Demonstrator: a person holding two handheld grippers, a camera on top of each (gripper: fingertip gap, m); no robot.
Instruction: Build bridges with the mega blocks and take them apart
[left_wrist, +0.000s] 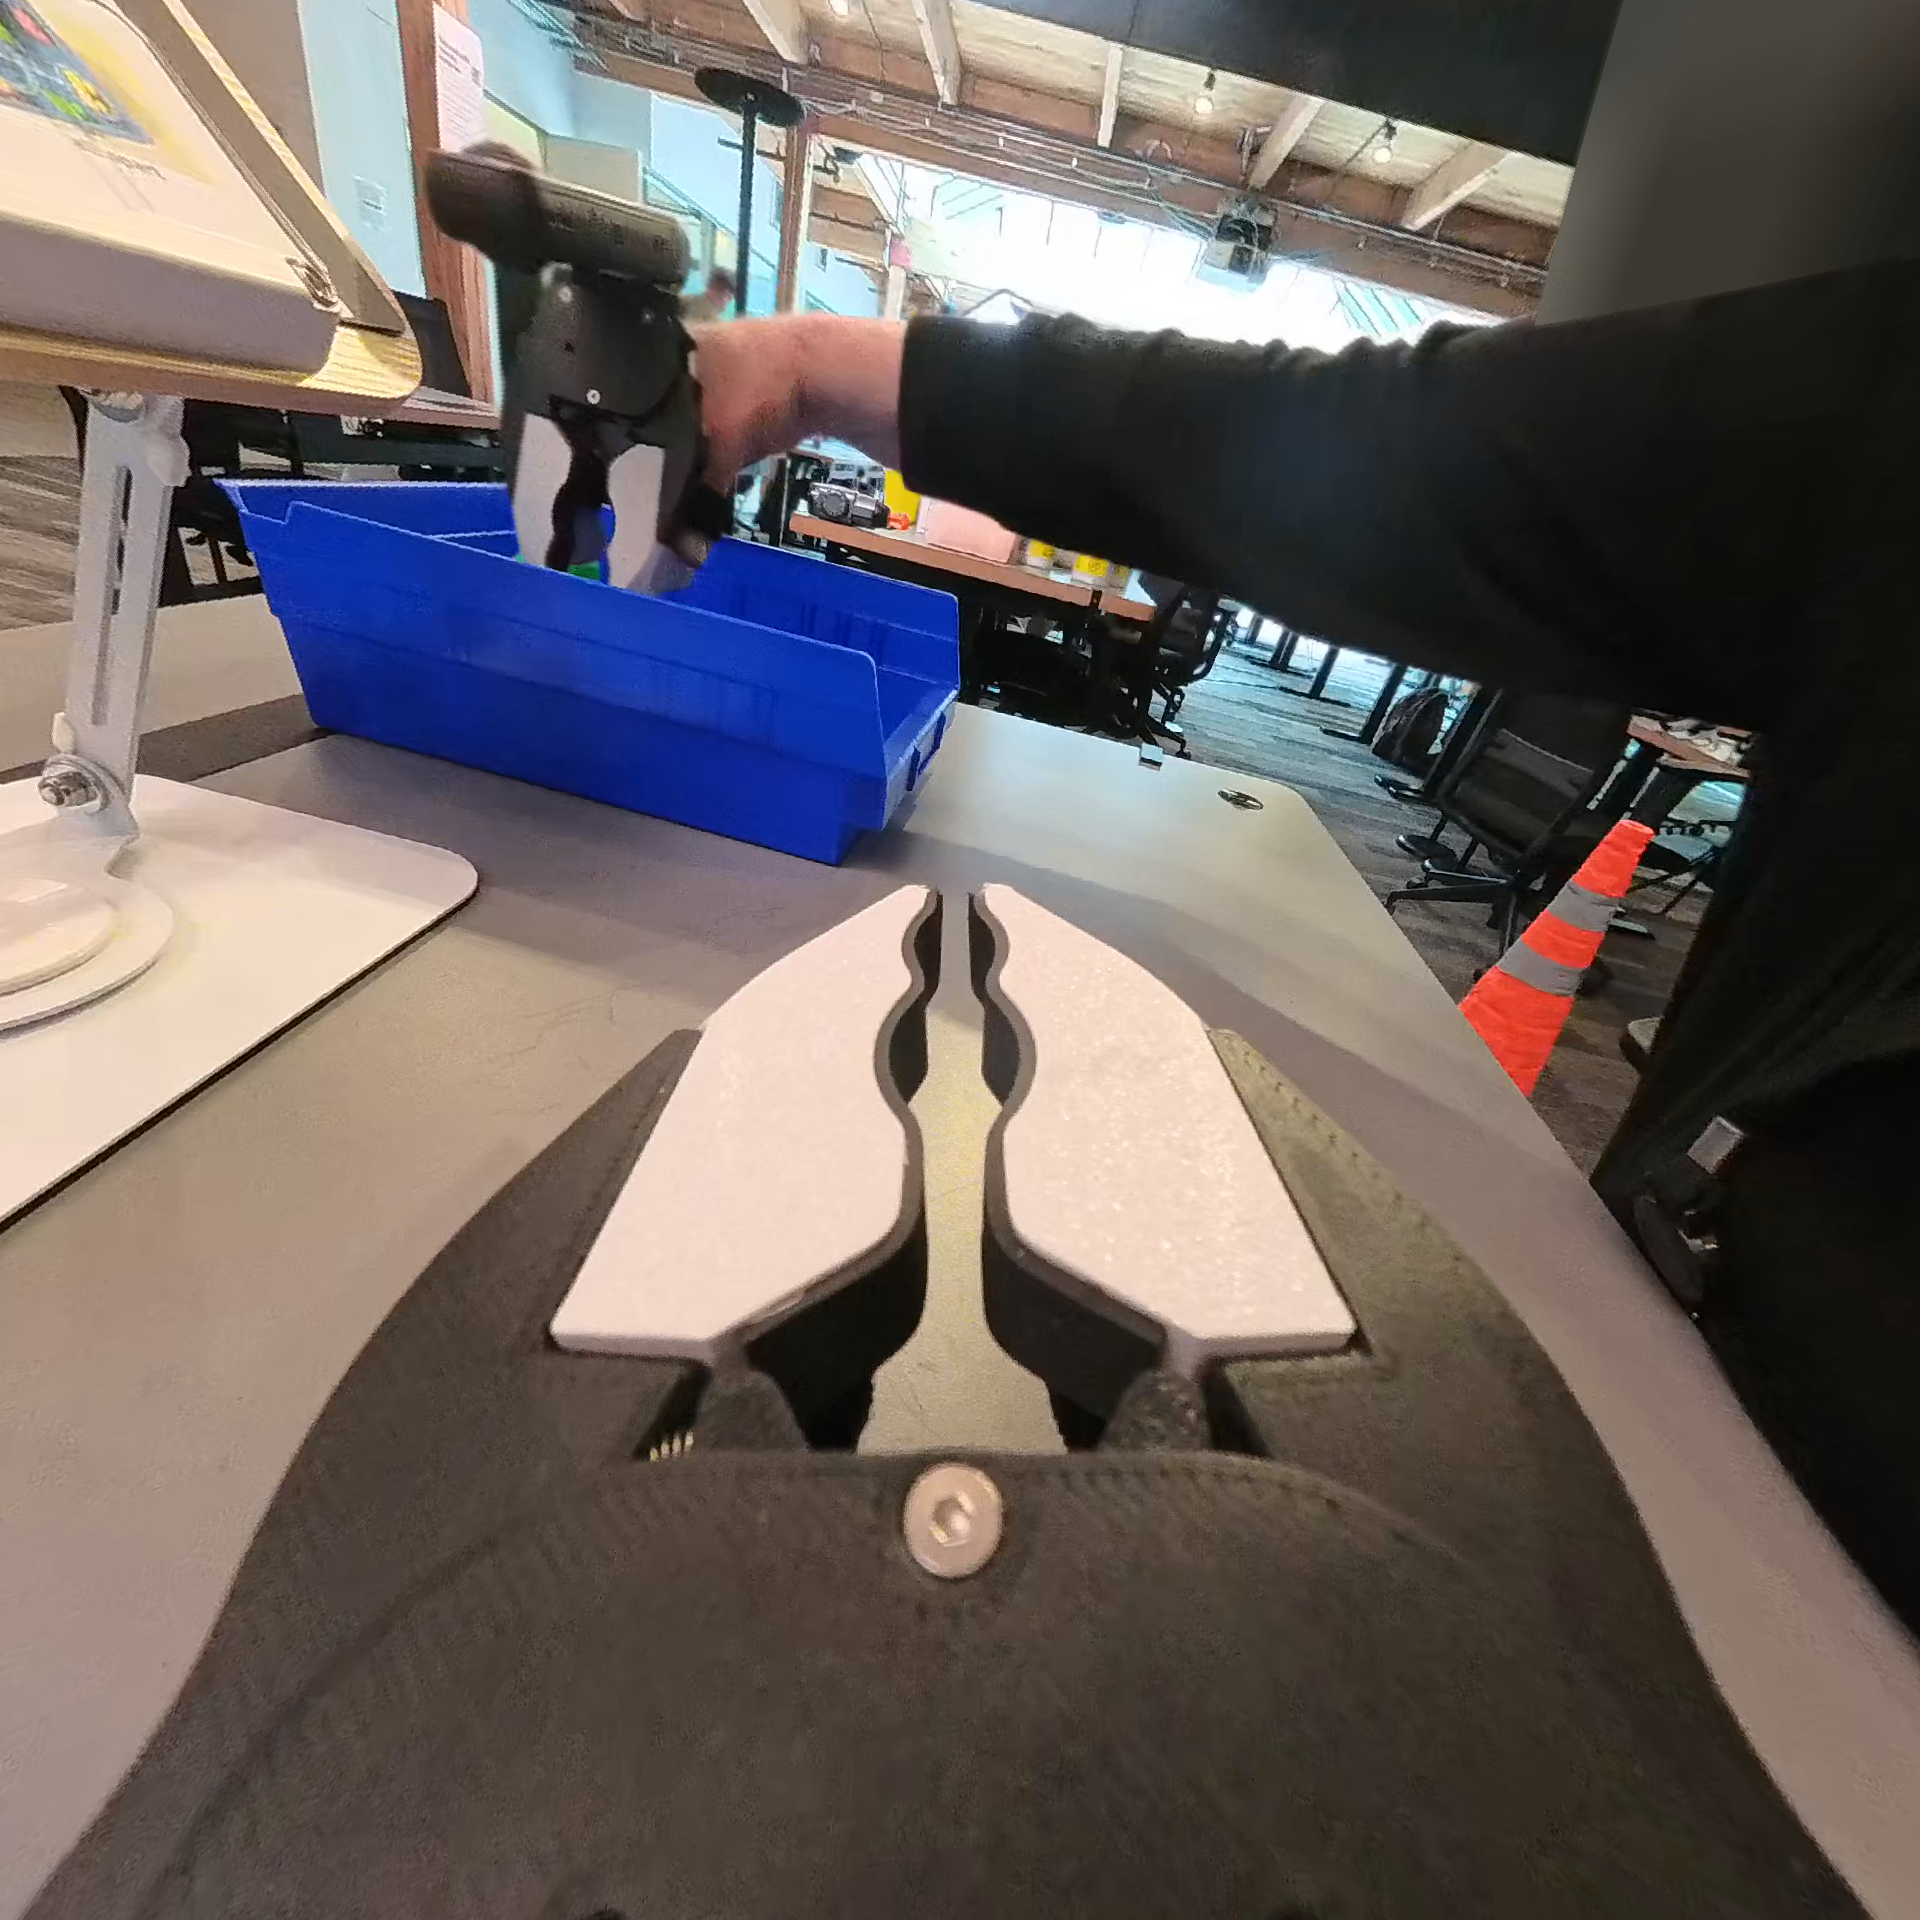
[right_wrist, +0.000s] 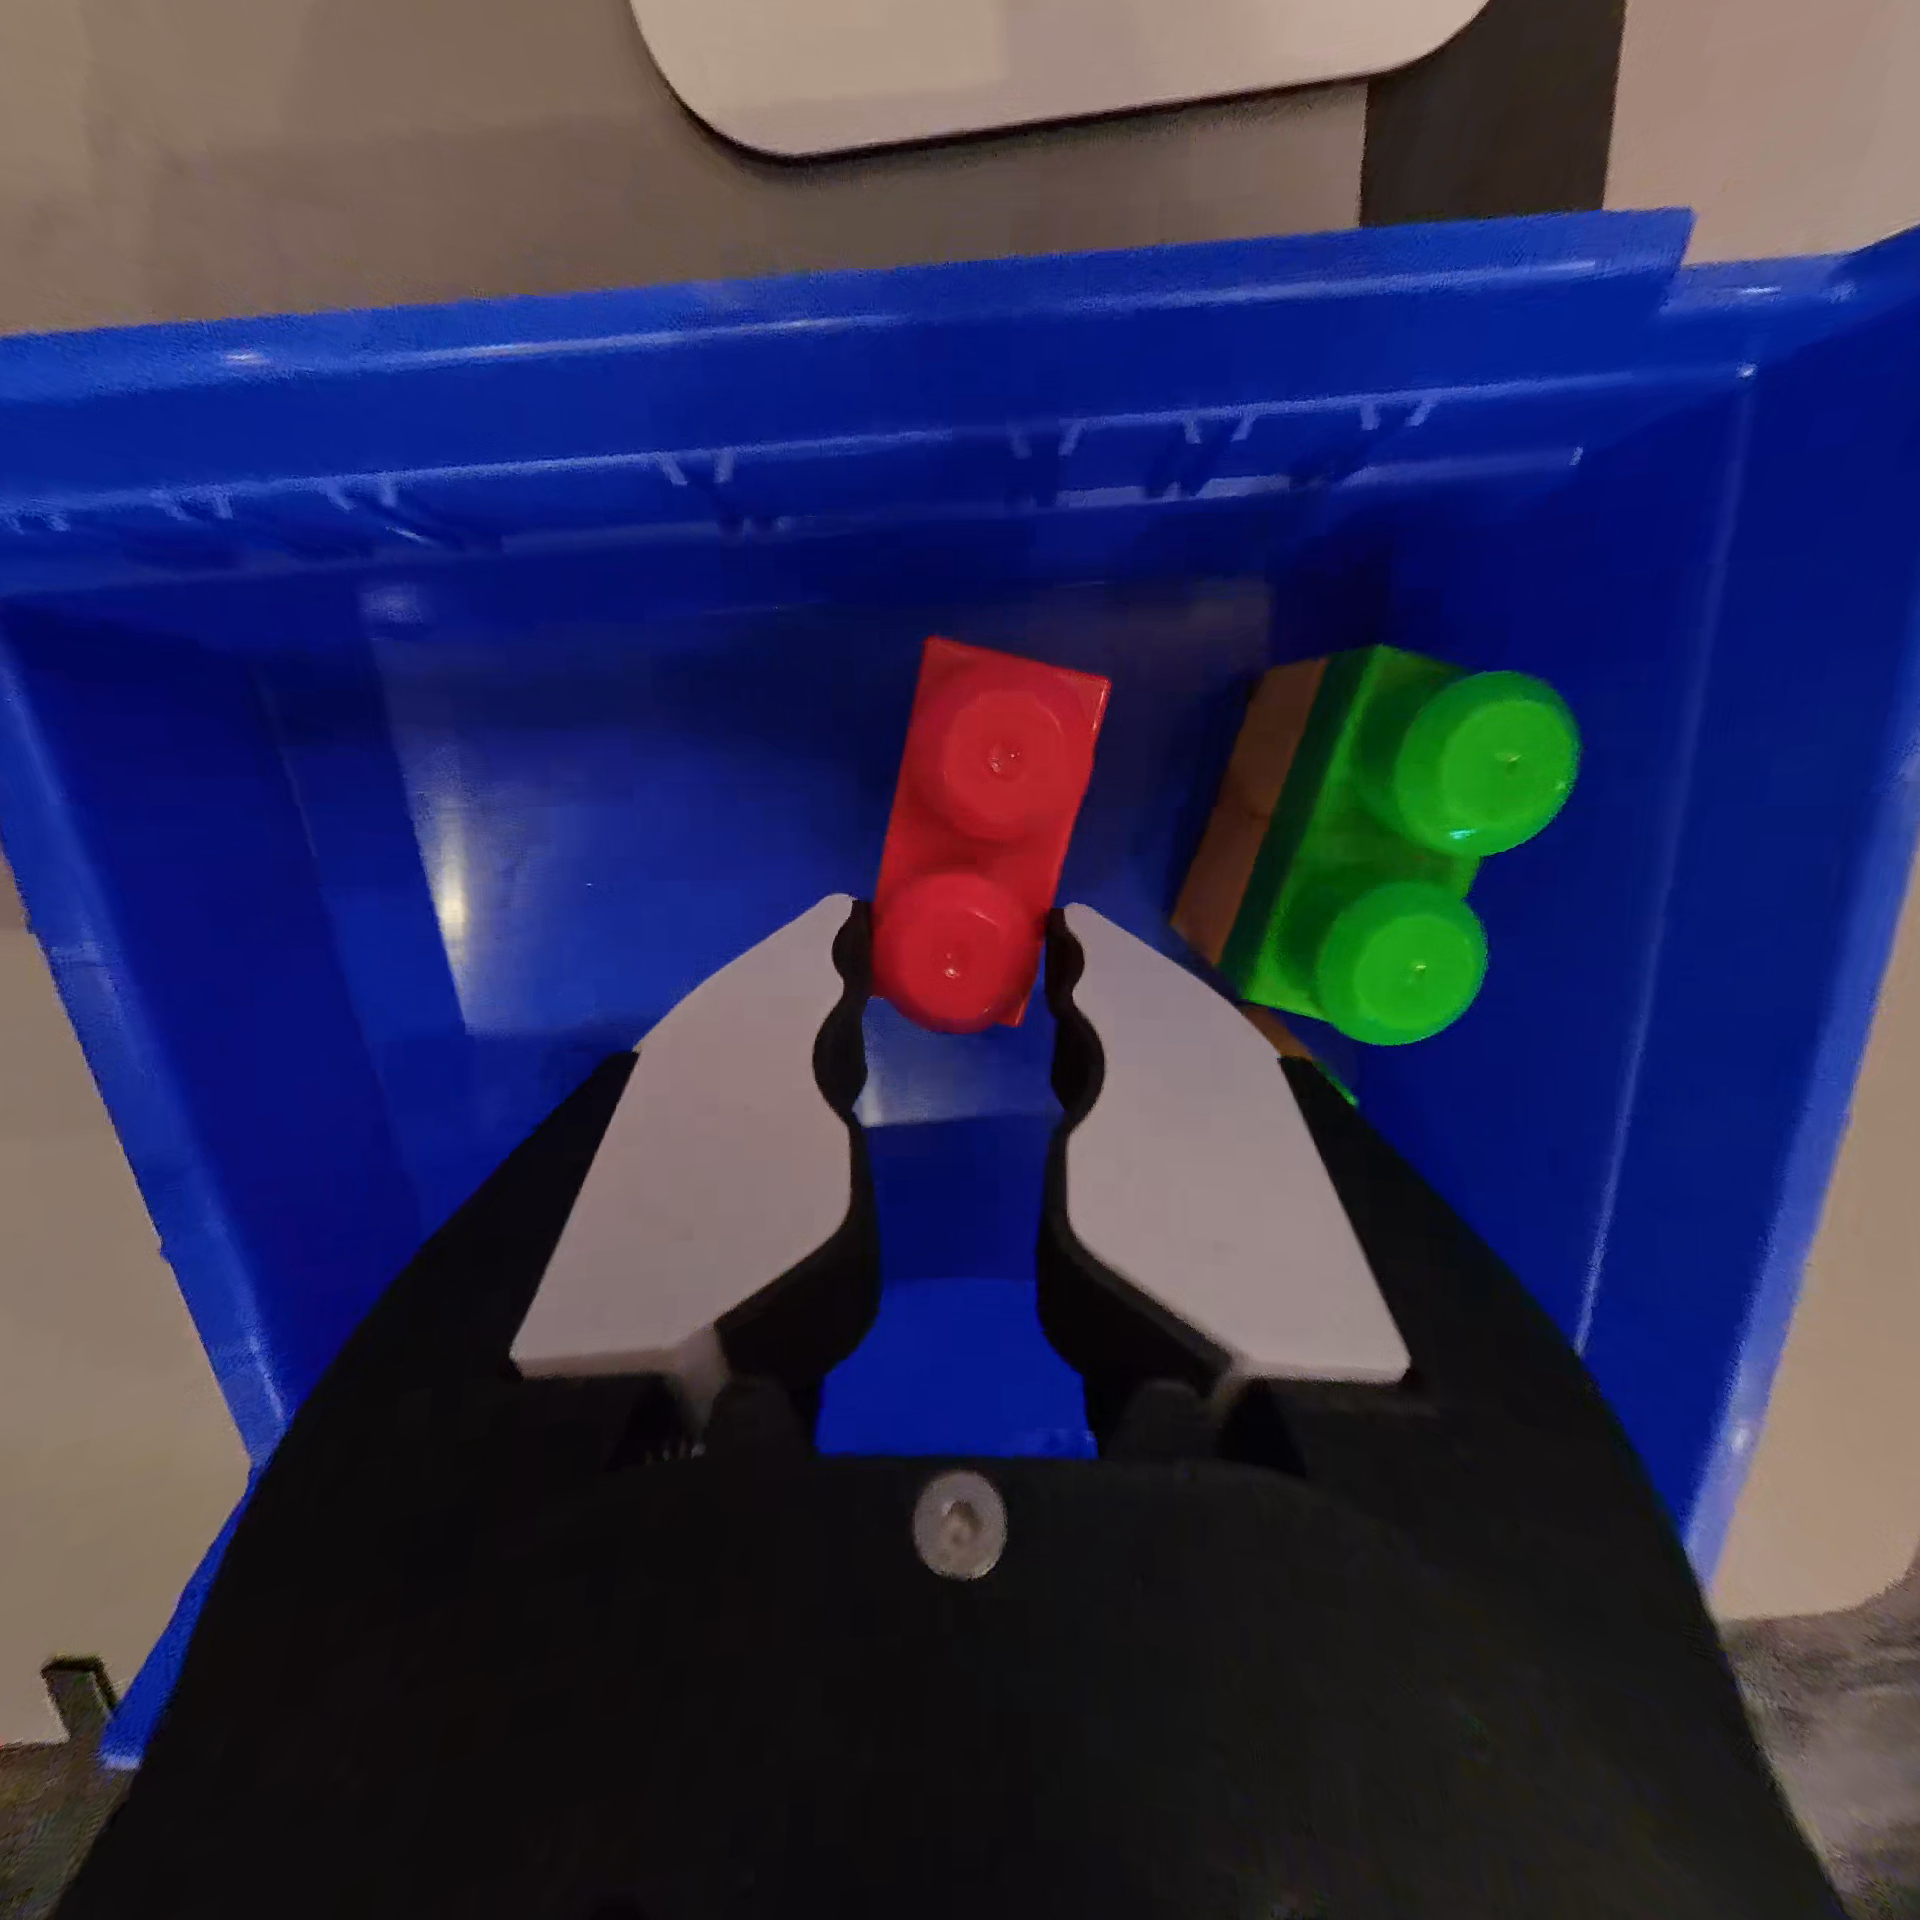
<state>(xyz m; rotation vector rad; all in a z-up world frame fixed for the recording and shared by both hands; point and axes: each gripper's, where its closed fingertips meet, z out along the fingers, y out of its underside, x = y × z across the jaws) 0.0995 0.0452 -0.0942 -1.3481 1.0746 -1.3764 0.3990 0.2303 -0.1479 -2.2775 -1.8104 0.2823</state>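
Inside the blue bin (right_wrist: 727, 395), the right gripper (right_wrist: 951, 920) pinches a red block (right_wrist: 992, 769) beside a green one (right_wrist: 1392, 831) near the wall, while the left gripper (left_wrist: 956, 896) hovers nearly closed and empty over open tabletop (left_wrist: 1143, 831).

Open-plan workshop or lab space. Exposed timber roof beams (left_wrist: 1091, 114), rows of wooden worktables (left_wrist: 935, 551) with black swivel chairs (left_wrist: 1507, 821). Orange traffic cone (left_wrist: 1558, 956) on the carpeted floor beside the grey counter (left_wrist: 1143, 831).

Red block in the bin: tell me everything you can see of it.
The red block is a glossy plastic brick with two round studs in a row, facing the camera. It sits inside the blue bin, left of a green block and apart from it. The right gripper has its fingertips closed on the near stud, one at each side. Whether it rests on the bin floor is unclear.
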